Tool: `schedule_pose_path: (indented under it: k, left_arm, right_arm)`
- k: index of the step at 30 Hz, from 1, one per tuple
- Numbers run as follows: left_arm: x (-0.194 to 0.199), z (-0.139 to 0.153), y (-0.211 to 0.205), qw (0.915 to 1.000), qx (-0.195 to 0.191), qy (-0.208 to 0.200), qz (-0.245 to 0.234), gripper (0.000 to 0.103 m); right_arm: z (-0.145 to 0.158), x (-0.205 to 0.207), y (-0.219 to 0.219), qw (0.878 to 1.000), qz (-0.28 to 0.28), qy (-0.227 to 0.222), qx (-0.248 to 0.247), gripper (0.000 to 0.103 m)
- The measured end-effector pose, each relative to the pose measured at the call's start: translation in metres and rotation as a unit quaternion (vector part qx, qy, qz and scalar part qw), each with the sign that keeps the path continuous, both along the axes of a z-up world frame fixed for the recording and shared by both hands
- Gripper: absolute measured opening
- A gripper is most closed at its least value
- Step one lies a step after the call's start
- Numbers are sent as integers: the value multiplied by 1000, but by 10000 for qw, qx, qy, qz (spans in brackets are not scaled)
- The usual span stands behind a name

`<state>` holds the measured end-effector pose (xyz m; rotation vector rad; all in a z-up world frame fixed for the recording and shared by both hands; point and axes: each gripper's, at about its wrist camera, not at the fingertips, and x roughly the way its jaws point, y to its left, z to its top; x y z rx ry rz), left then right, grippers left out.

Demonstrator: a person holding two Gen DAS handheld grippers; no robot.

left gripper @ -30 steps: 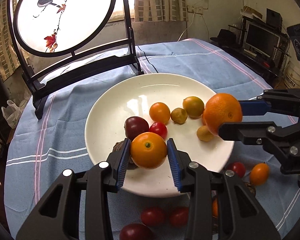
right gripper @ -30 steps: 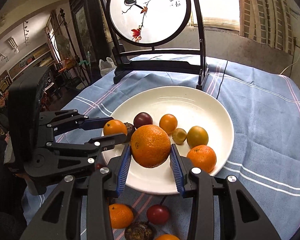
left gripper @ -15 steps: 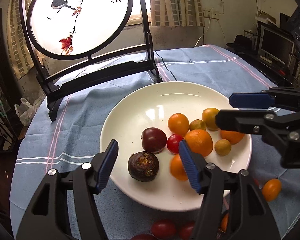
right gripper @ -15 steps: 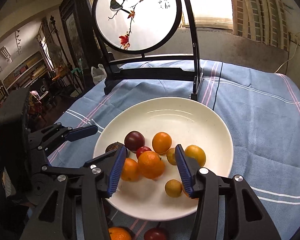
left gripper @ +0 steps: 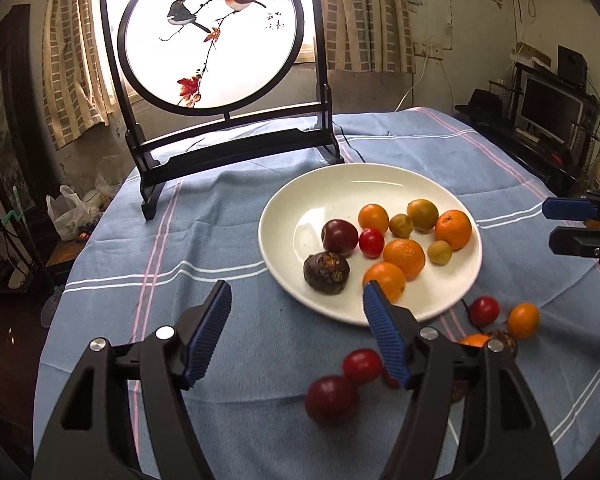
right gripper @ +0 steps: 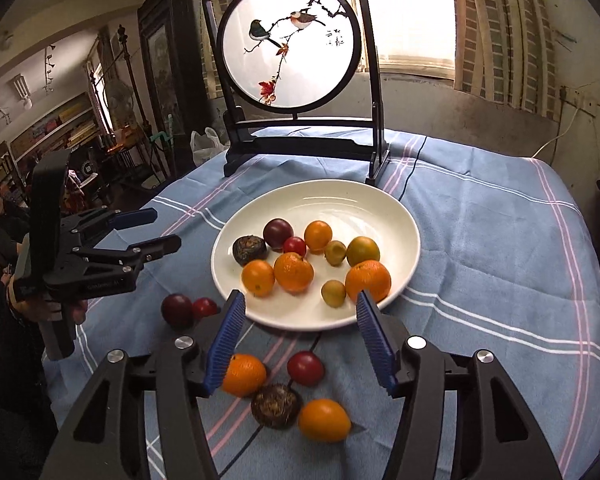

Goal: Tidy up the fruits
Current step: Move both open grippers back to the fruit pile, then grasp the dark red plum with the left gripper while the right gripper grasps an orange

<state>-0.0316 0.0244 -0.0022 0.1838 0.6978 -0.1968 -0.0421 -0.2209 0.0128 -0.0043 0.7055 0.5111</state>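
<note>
- The left claw hovers over bare blue striped cloth on the worktop, its blue-padded jaws opening with nothing between them; from the right wrist view it sits at nine o'clock of the plate.
- The right claw hangs over the plate's six o'clock edge, jaws opening, nothing gripped.
- Loose fruit lies on the cloth nearest the right camera: a smooth oval orange fruit, a dark brown wrinkled fruit touching it, a round orange and a small red tomato.
- At eight o'clock of the plate sit a dark red plum and a second red tomato, touching.
- The white round ceramic plate holds the gathered fruit: three oranges, a smaller orange fruit, two yellow-green small fruits, one larger greenish-yellow fruit, a red tomato, a dark plum and a brown wrinkled fruit, all in its near half.
- At twelve o'clock beyond the plate stands a black-framed round screen painted with two birds.
</note>
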Motion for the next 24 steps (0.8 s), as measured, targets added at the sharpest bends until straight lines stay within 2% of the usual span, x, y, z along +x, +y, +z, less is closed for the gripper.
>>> schedule_pose_path:
  k: [4,10,14,18,20,24]
  left_arm:
    - [-29,-11,7,9996,71,119,-229,68]
    - [-59,-40,10,9968,215,474,-601,68]
    - [-60,-55,10,9953,316,655,-640,68]
    - [-48,-63,8,9943,223,832,-623,68]
    - [-43,-66,4,9939,271,863,-638,68]
    - [-28,-74,2,9931,266,978,-595,68]
  right_arm:
    - [-15,-26,-4,9996,125,92,-243,60]
    - [-61,-39,-6,9925,213,447,-1118,60]
    - [-82,-34,-1,9848,293,493,-1638,60]
    - [-89,-25,11,9787,458,368,-1967,59]
    - [-91,-22,16,9780,627,382,-1954,42]
    - [-87,-21,18,9780,723,443,-1905,39]
